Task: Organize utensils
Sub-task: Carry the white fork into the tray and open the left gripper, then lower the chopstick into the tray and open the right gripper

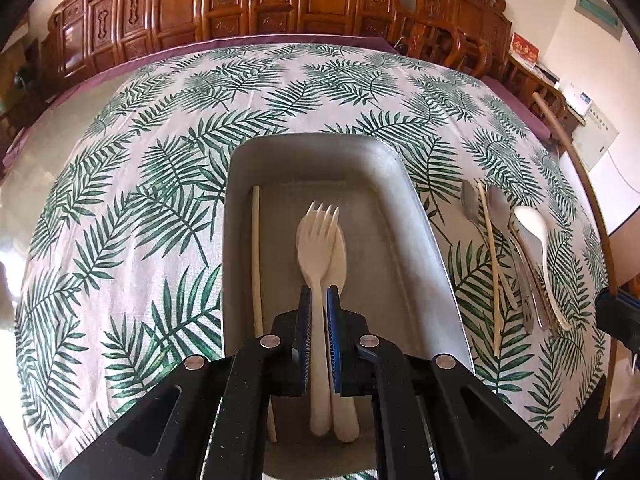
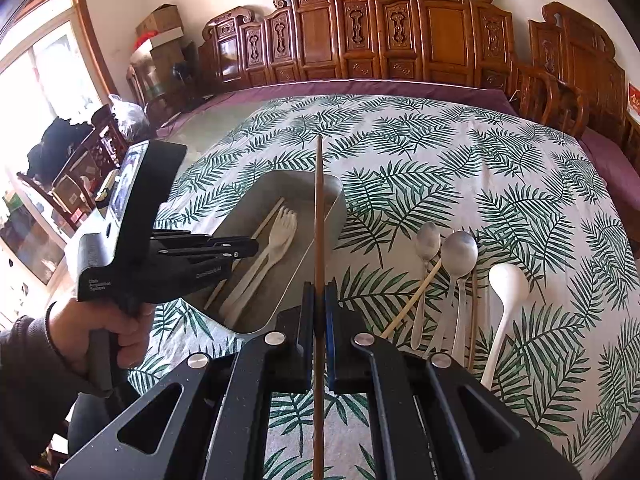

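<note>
A grey metal tray [image 1: 420, 216] lies on the leaf-print cloth and holds a pale chopstick [image 1: 256, 256], a cream spoon [image 1: 340, 256] and a cream plastic fork [image 1: 318, 232]. My left gripper [image 1: 318, 294] is over the tray with its pads closed on the fork's handle. My right gripper [image 2: 319, 288] is shut on a brown chopstick [image 2: 319, 208] and holds it above the tray's right edge [image 2: 320, 248]. Right of the tray lie two metal spoons [image 2: 460, 248], a pale chopstick [image 2: 412, 300] and a white spoon [image 2: 506, 284].
Carved wooden chairs [image 2: 400, 32] stand along the table's far side. A purple undercloth [image 2: 360, 88] shows at the far edge. The left hand and its gripper body [image 2: 132, 232] sit at the tray's left in the right wrist view.
</note>
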Tool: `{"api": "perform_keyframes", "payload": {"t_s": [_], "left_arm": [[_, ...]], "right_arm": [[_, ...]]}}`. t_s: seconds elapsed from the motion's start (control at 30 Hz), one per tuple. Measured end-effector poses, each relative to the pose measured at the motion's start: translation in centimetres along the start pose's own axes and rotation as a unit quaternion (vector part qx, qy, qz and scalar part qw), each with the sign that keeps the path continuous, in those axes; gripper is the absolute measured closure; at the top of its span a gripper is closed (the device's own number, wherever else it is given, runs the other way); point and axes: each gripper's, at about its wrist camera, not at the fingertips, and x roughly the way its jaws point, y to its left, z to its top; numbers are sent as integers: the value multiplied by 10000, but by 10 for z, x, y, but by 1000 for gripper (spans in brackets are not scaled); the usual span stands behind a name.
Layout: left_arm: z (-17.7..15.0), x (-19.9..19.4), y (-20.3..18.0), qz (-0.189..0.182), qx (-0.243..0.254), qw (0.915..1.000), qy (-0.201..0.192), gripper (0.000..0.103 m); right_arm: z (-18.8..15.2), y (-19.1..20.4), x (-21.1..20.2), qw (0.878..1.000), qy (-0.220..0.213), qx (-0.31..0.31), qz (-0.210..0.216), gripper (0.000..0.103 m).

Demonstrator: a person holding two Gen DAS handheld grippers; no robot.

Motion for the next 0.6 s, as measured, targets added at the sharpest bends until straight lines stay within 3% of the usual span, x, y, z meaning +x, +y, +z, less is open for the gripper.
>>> {"api": "perform_keyframes", "payload": {"t_s": [0.27,0.6], "left_arm": [[-3,-31,9,31,43,9996,-262,77],[-22,-88,35,189,132,9973,-692,46]], "right_arm": [[6,11,12,9999,15,-10,100,97],[25,35,40,9993,72,-5,380,97]]}}
